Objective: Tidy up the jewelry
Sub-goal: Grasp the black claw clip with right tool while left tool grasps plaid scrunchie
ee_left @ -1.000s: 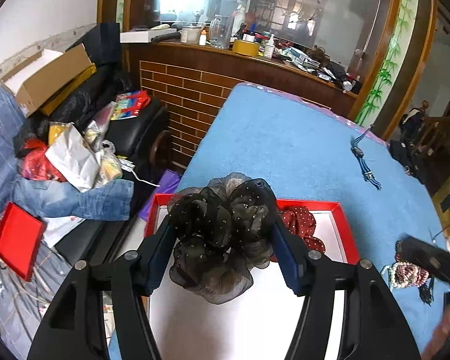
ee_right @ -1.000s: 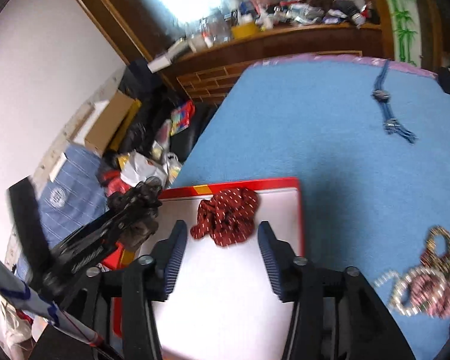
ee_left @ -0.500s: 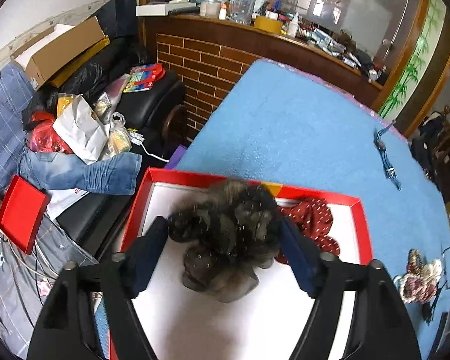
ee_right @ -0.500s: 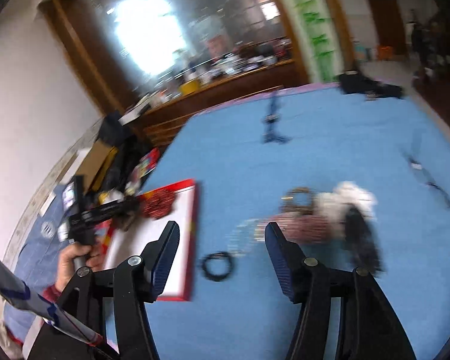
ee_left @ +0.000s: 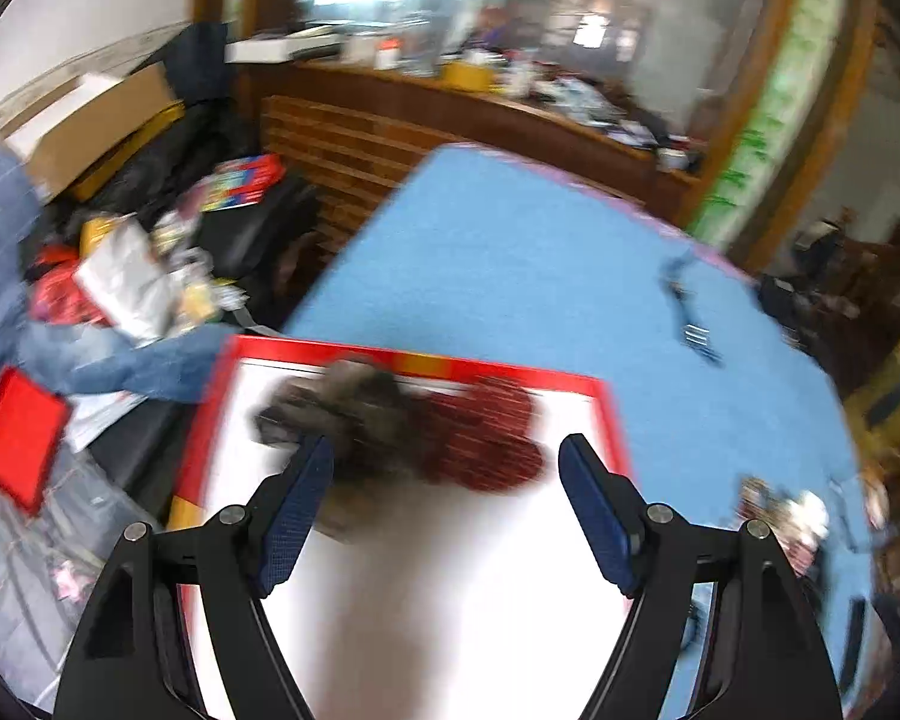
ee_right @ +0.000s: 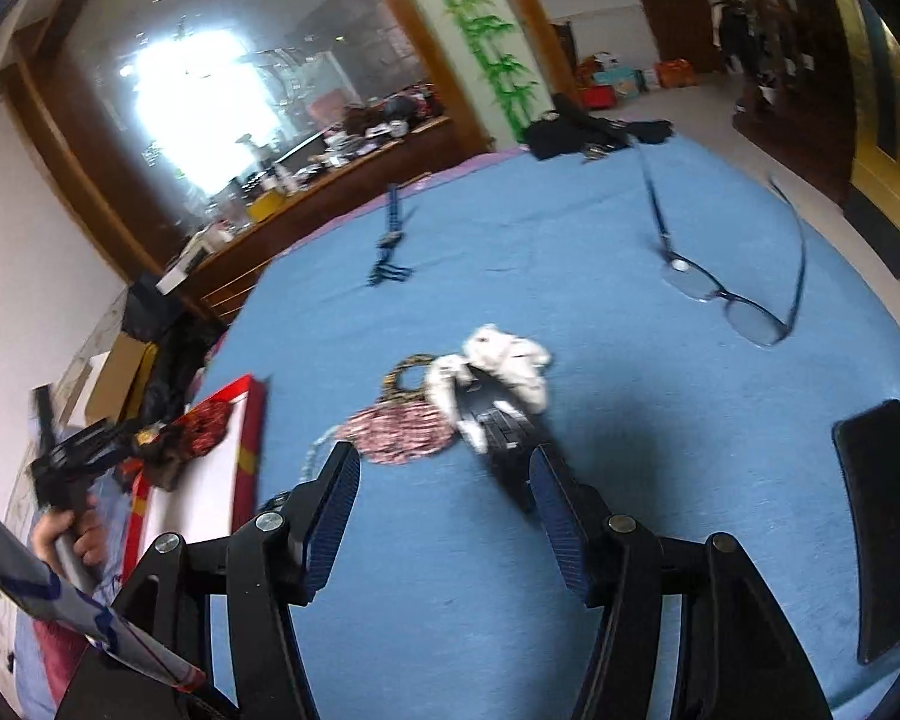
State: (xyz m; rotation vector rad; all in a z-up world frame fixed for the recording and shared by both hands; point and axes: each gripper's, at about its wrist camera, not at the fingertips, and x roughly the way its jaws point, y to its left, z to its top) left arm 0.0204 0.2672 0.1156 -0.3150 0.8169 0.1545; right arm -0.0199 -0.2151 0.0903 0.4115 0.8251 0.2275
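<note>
- Left tongs [ee_left: 447, 468]: spread wide and empty, nothing between the blue pads. They hang over the white floor of the red-rimmed tray [ee_left: 606, 414]. This view is motion-blurred, so fine detail is unreliable.
- Stowed items: a black gauze scrunchie [ee_left: 336, 402] lies in the tray just ahead of the left tongs' left pad, and a red dotted scrunchie [ee_left: 492, 432] lies ahead between the pads. The two appear to touch; the blur prevents certainty.
- Right tongs [ee_right: 444, 498]: also wide open and holding nothing, poised low over the blue tabletop [ee_right: 660, 480].
- Unsorted cluster: directly ahead of the right tongs sits a pink-patterned scrunchie [ee_right: 399, 432], with a leopard-print hair ring [ee_right: 405, 375] beyond it, a white fluffy hair tie [ee_right: 507, 363] ahead toward the right pad, and a dark clip-like piece [ee_right: 504, 438] just in front of that pad. All are bunched together, outside the tray.
- Farther items: a blue beaded strand [ee_right: 390, 240] lies well ahead of the right tongs; eyeglasses [ee_right: 726, 300] lie ahead to their right; a dark phone-like slab [ee_right: 888, 510] lies off to the right.
- Assessment: two pieces are placed and at least five are outstanding, so the task is judged under halfway. The cluster before the right tongs seems the next likely collection.
</note>
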